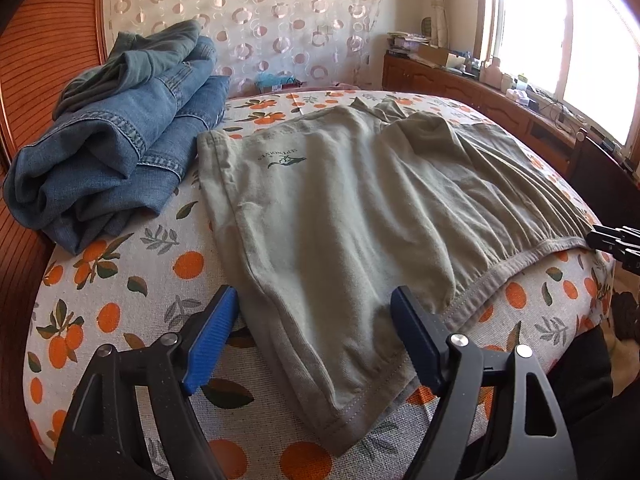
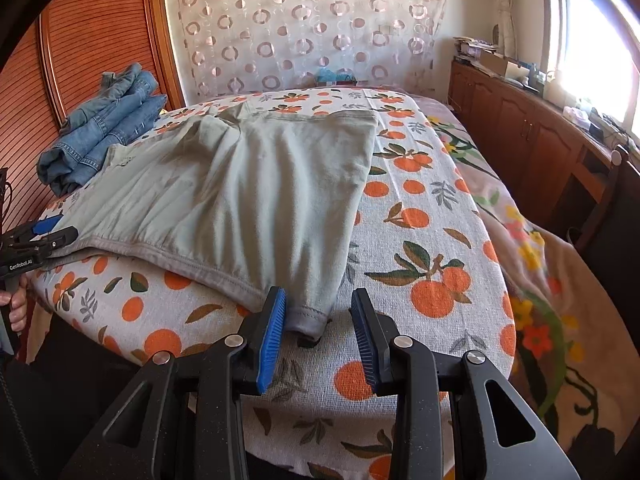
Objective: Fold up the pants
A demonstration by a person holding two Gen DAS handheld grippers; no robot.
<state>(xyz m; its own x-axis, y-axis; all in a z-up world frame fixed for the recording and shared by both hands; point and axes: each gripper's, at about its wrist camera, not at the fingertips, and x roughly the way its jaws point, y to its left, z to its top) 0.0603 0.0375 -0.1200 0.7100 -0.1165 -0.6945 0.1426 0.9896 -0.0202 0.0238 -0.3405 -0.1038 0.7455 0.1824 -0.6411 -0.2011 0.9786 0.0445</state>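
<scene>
Grey pants (image 1: 340, 216) — left tool (image 1: 316, 320) wide, right tool (image 2: 318, 312) half-open

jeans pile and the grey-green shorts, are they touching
Cannot tell. In the left wrist view the jeans pile hem meets the shorts edge with no cloth showing between, but neither view shows contact plainly.

The left gripper (image 2: 48, 236) is cut off by the frame's edge — clutter on the sideboard (image 1: 460, 76) unreadable.

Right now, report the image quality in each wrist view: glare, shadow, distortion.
Left wrist view: the window is blown out white at upper right, the bed bulges from fisheye, the grey pants stay sharp. Right wrist view: the same window glare, dark corners, and a soft shadow under the pants' corner.
</scene>
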